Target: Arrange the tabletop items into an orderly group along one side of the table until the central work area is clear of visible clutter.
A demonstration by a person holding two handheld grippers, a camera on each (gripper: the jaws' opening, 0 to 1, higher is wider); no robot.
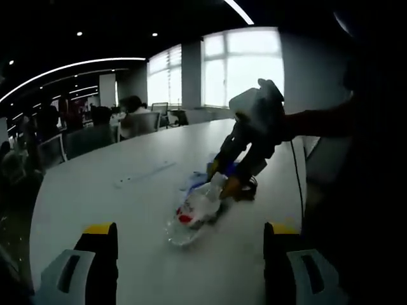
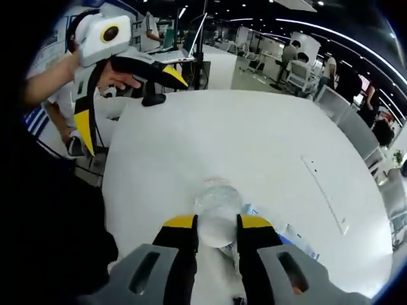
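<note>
A clear plastic bottle [image 1: 193, 213] with a red and white label lies tilted on the white table [image 1: 114, 210]. In the left gripper view my right gripper [image 1: 221, 180] comes in from the right and is shut on the bottle's far end. In the right gripper view the bottle [image 2: 217, 213] is pinched between the yellow-tipped jaws of my right gripper [image 2: 217, 222]. My left gripper [image 1: 191, 230] stands wide open just short of the bottle's near end, with nothing between its jaws. Seen from the right gripper view, the left gripper [image 2: 131, 108] hangs open over the table's far edge, held by a hand.
A blue flat item [image 2: 289, 234] lies beneath the bottle, with a small dark object [image 1: 249, 188] beside it. A long thin white strip [image 1: 146, 173] lies further out on the table [image 2: 254, 140]. Chairs [image 1: 82, 140] and people ring the far side.
</note>
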